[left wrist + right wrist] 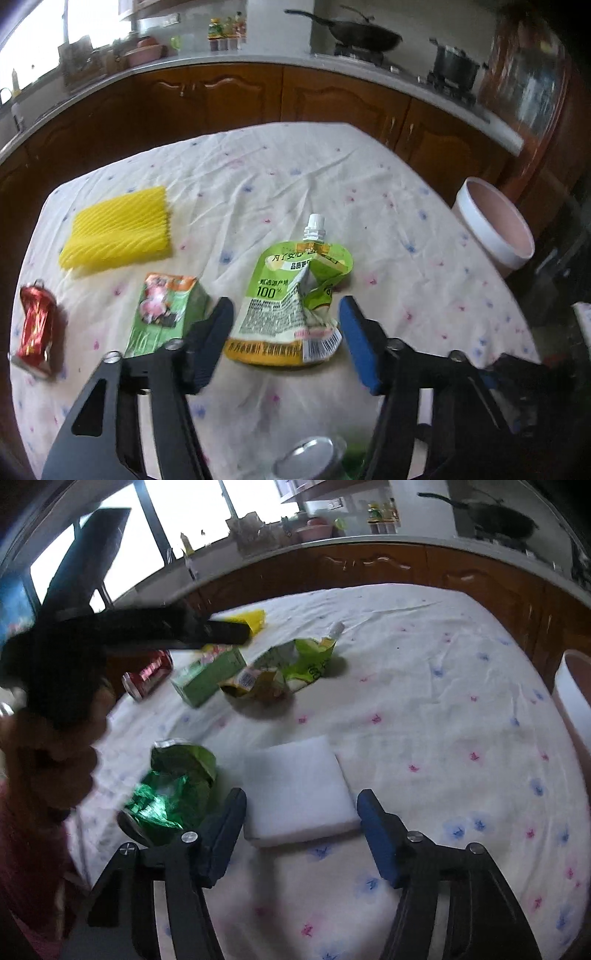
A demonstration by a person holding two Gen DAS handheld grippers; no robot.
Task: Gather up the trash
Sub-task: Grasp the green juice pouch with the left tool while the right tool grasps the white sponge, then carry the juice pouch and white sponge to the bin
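Observation:
My left gripper [286, 314] is open, its fingers on either side of a crumpled green spout pouch [295, 295] lying on the table. A green carton [162, 314] lies just left of it, a crushed red can [37, 328] farther left, and a yellow foam net [118, 232] behind. My right gripper [301, 805] is open above a white foam block [299, 790]. A crushed green can [173, 786] lies left of it. The pouch [295, 661], carton [207, 675] and red can [147, 675] lie farther back in the right wrist view.
A white bin with a pink inside [495, 229] stands off the table's right edge, also showing in the right wrist view [572, 701]. The table has a flowered white cloth [295, 177]. Kitchen cabinets and counter run behind. A can top [314, 458] shows at the bottom.

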